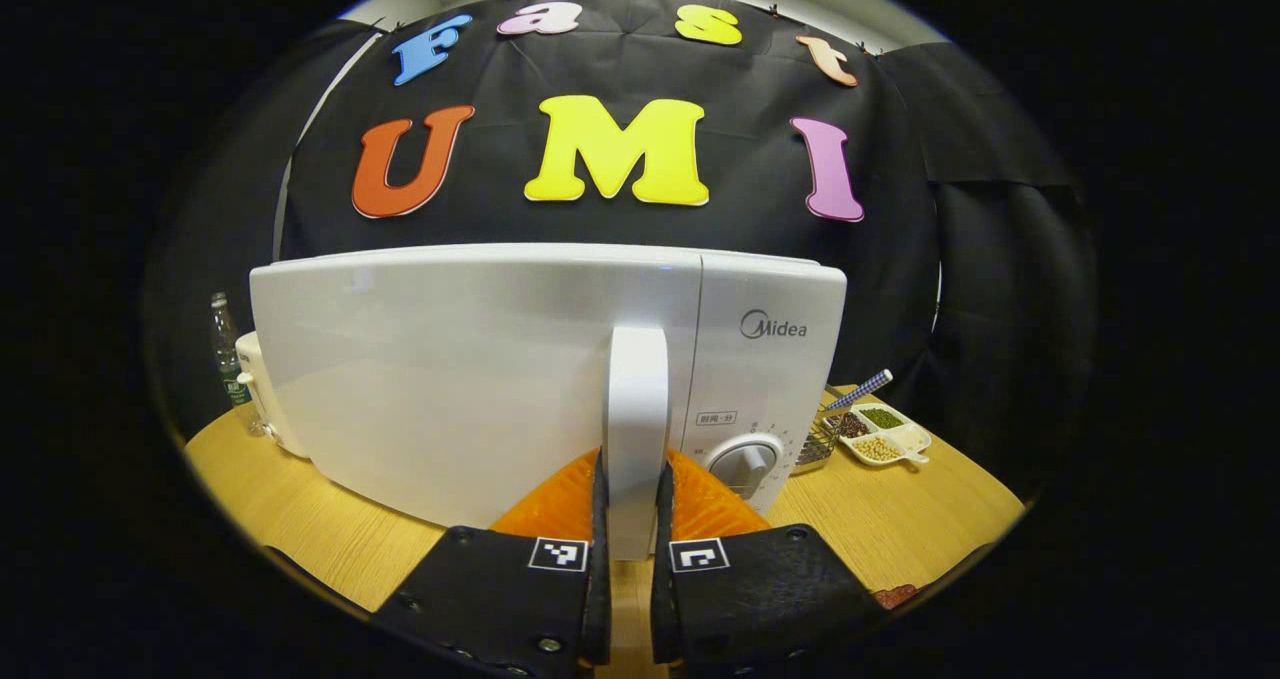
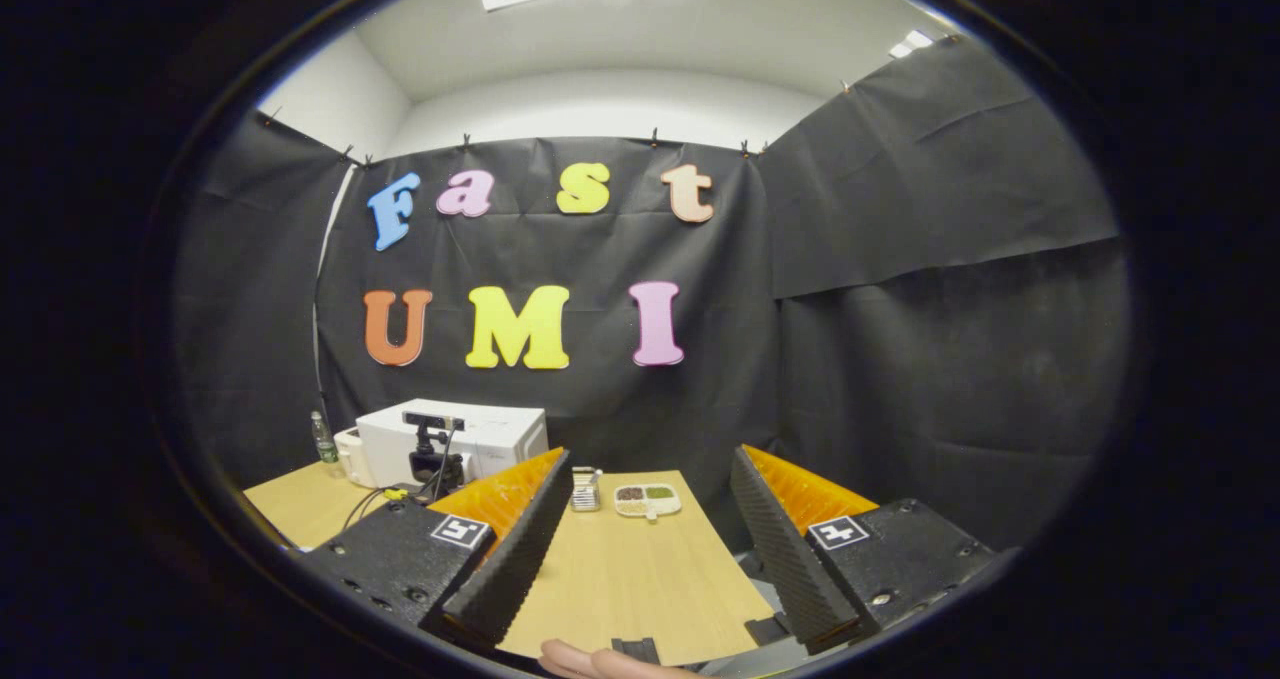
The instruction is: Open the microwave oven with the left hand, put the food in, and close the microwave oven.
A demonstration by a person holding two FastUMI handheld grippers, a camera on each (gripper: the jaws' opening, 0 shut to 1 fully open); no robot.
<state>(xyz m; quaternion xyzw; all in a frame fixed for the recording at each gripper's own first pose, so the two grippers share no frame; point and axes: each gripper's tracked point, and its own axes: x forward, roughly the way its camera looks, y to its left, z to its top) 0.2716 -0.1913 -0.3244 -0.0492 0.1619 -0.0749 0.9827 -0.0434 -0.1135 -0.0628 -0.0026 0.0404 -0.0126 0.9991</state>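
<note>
**Left gripper on the handle, right gripper spread wide**

In the left gripper view, your left gripper (image 1: 632, 519) is clamped on the microwave's handle (image 1: 636, 429), one finger pressed against each side of the white vertical bar. The microwave (image 1: 480, 379) stands on the wooden table (image 1: 880, 519) and its door (image 1: 450, 379) looks flush with the control panel, so it reads as closed. A round dial (image 1: 742, 462) sits low on the panel, just right of the handle. Behind the microwave's left end you can see a plastic bottle (image 1: 226, 351). To the right, on the table, a divided dish (image 1: 886, 433) holds beans or grains in separate compartments, with a wire basket (image 1: 818, 441) just beside it.

In the right gripper view, your right gripper (image 2: 650, 549) hangs with its fingers wide apart and nothing between them, above the near part of the table (image 2: 640, 579). The microwave (image 2: 455, 441) is far off at the back left, with your left gripper (image 2: 432, 449) in front of it. The dish (image 2: 647, 500) and basket (image 2: 586, 489) sit mid-table. A fingertip (image 2: 590, 661) shows at the bottom edge.
</note>
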